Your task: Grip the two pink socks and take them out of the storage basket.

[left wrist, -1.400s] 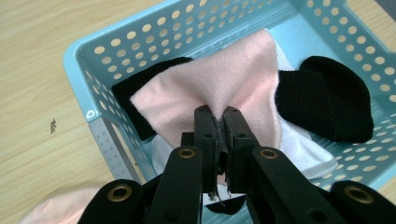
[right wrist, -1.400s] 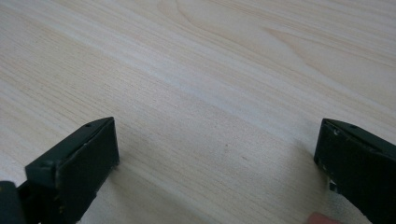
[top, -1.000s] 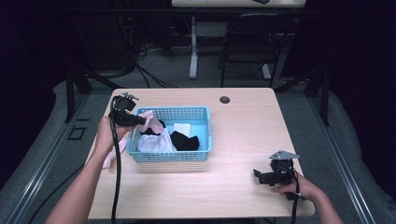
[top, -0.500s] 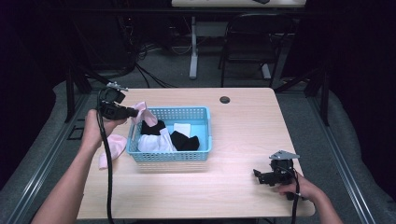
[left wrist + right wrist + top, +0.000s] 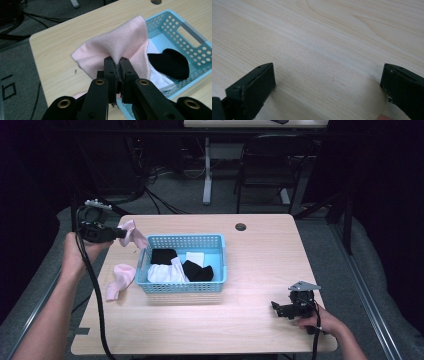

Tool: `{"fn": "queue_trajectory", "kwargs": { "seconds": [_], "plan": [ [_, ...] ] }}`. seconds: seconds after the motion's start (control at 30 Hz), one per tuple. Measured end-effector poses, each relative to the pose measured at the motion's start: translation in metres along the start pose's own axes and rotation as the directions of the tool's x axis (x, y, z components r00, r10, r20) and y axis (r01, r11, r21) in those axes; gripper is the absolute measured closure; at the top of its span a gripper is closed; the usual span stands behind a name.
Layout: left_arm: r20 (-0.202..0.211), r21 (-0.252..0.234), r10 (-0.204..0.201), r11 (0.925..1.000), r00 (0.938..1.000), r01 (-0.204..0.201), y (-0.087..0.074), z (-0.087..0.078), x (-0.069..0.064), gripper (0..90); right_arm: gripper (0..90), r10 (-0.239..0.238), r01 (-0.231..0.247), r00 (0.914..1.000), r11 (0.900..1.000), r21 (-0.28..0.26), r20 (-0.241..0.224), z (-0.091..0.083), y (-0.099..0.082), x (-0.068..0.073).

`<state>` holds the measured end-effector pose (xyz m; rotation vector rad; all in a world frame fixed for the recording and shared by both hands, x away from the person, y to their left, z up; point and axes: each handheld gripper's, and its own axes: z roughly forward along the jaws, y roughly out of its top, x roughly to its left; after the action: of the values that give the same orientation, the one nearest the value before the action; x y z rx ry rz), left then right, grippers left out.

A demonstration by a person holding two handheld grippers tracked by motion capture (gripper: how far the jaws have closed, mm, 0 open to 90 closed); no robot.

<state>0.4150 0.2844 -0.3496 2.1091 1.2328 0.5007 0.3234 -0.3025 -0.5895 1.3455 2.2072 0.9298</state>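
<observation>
Pink sock [image 5: 120, 47] hangs pinched in your left gripper [image 5: 116, 65], jaws clamped tight on it, left of the blue basket [image 5: 200, 241], while your right gripper [image 5: 329, 82] rests wide open on the table [image 5: 324, 37].

Basket [image 5: 182, 287] mid-table, socks [image 5: 196, 270] inside; one sock [image 5: 119, 280] left of basket.

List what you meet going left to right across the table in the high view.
Left gripper pinching a pink sock → second pink sock lying on the table → blue basket holding black and white socks → round cable hole → right gripper, fingers open.
</observation>
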Motion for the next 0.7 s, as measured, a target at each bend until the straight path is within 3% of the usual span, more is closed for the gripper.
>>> {"fn": "queue_trajectory", "kwargs": {
  "seconds": [0.13,0.4,0.53,0.7],
  "plan": [
    [-0.021,0.001,-0.021,0.9998,0.9996,0.021,-0.008,-0.007,0.010,86.2,0.0,0.000,0.000,1.0000,1.0000,-0.001,0.002,0.000,0.000,0.000],
    [-0.062,0.047,-0.075,0.9959,0.9953,0.078,-0.032,-0.009,0.032,86.2,0.0,0.001,-0.001,1.0000,1.0000,-0.001,0.003,0.000,0.000,0.000],
    [-0.069,0.098,-0.099,0.9895,0.9926,0.106,-0.042,0.001,0.042,86.2,0.0,0.003,-0.003,1.0000,1.0000,0.004,0.005,-0.001,0.000,0.001],
    [-0.072,0.179,-0.115,0.9756,0.9907,0.126,-0.058,0.024,0.048,86.1,0.0,0.004,-0.004,1.0000,1.0000,0.002,0.009,-0.001,0.000,0.001]
  ]
}}
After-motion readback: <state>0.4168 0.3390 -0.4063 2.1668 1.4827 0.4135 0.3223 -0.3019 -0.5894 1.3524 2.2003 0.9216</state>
